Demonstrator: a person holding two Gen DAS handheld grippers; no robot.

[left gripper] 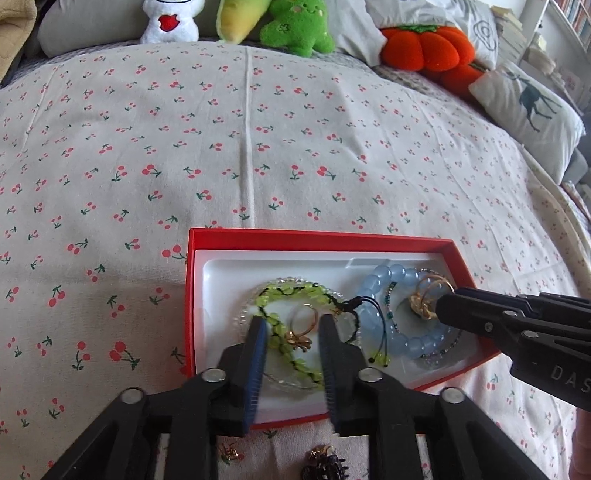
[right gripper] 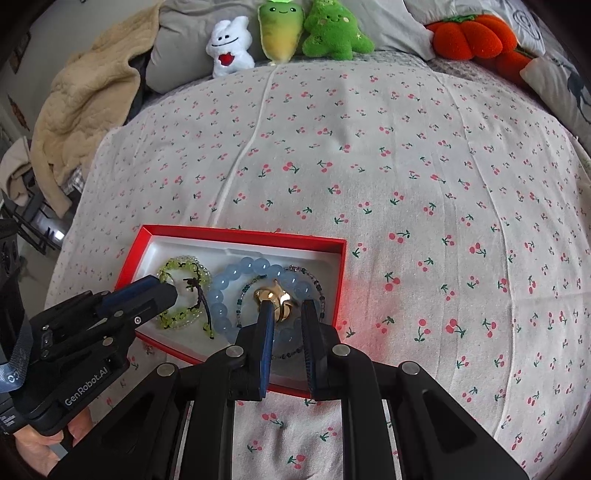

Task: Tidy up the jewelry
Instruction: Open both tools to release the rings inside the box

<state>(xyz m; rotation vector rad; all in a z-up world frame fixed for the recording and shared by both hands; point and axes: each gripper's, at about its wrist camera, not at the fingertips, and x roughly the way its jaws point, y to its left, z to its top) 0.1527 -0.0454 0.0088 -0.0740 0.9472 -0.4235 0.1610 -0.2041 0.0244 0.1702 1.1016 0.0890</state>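
Observation:
A red box (left gripper: 258, 236) with a white tray insert lies on the cherry-print bedspread; it also shows in the right wrist view (right gripper: 243, 238). Inside are a green bead bracelet (left gripper: 295, 293), a blue bead bracelet (left gripper: 388, 277), a thin beaded chain and gold rings. My left gripper (left gripper: 293, 325) is open over the box, fingers either side of a gold ring (left gripper: 301, 330). My right gripper (right gripper: 288, 308) is open over the box's right part, with gold rings (right gripper: 275, 295) just ahead between its fingertips. In the left wrist view it (left gripper: 448, 301) reaches in from the right.
Two more jewelry pieces, a gold one (left gripper: 227, 452) and a dark one (left gripper: 325, 465), lie on the bedspread in front of the box. Plush toys (right gripper: 284, 33), an orange pumpkin cushion (right gripper: 469, 35) and pillows line the far edge. A beige blanket (right gripper: 85, 107) lies far left.

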